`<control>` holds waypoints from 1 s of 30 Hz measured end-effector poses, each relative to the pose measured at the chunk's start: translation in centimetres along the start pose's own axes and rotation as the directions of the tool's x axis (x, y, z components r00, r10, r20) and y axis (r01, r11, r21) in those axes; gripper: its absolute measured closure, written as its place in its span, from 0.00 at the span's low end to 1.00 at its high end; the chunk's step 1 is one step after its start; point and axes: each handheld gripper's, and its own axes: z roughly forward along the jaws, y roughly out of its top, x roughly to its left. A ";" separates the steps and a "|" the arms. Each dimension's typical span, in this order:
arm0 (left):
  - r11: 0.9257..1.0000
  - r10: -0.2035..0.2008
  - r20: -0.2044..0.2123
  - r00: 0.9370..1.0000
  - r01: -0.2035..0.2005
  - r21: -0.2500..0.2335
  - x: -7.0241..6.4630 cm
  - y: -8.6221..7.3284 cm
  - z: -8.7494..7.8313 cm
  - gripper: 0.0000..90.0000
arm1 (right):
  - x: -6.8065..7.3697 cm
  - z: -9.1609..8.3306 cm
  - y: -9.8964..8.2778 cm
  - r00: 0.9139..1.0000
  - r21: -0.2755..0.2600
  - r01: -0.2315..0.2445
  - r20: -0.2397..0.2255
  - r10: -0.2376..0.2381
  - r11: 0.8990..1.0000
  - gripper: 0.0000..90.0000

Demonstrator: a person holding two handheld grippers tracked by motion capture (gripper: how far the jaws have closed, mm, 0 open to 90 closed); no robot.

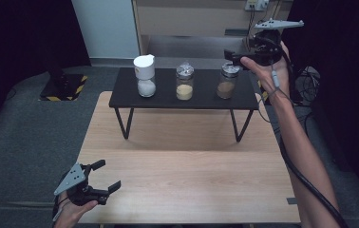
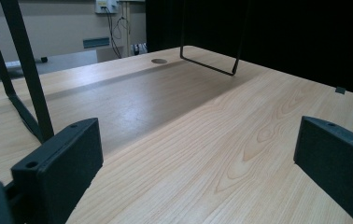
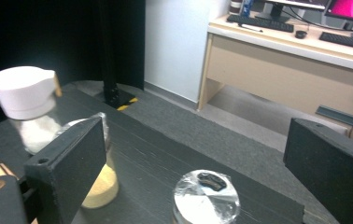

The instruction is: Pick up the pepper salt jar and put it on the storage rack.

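Note:
Three glass jars stand in a row on a black raised shelf (image 1: pixel 206 100). The left jar (image 1: pixel 145 76) has a white cap and white powder. The middle jar (image 1: pixel 184 81) holds yellow powder and the right jar (image 1: pixel 227 81) brown powder, both under silvery lids. My right gripper (image 1: pixel 231 57) is held up at the shelf's right end, just above the brown jar, open and empty. In the right gripper view the silvery lid (image 3: pixel 206 196) lies low between the spread jaws of the right gripper (image 3: pixel 193 140). My left gripper (image 1: pixel 107 175) rests open at the table's near left corner.
The shelf stands on thin black wire legs (image 2: pixel 25 70) at the far side of a light wooden table (image 1: pixel 187 180). A desk (image 3: pixel 286 60) with keyboards stands beyond. Black curtains hang at both sides. A cable trails along the right forearm (image 1: pixel 301 156).

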 end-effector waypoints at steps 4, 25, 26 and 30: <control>1.000 0.000 0.000 1.000 0.000 0.000 0.0 0.0 0.0 0.00 | 0.1 -0.7 -0.2 1.000 -0.021 0.008 -0.022 -0.009 1.000 0.07; 1.000 -0.001 -0.008 1.000 0.001 -0.003 -0.3 0.2 0.4 0.00 | 1.1 -5.0 -3.7 0.979 -0.143 0.042 -0.193 -0.070 0.989 0.07; 1.000 0.004 -0.005 1.000 -0.004 0.002 -0.3 0.3 0.4 0.00 | 1.2 -5.1 -3.9 0.978 -0.146 0.049 -0.194 -0.077 0.988 0.07; 1.000 -0.001 -0.007 1.000 0.001 0.002 -0.2 0.2 0.4 0.00 | 1.7 -5.8 -5.1 0.975 -0.156 0.061 -0.204 -0.092 0.986 0.07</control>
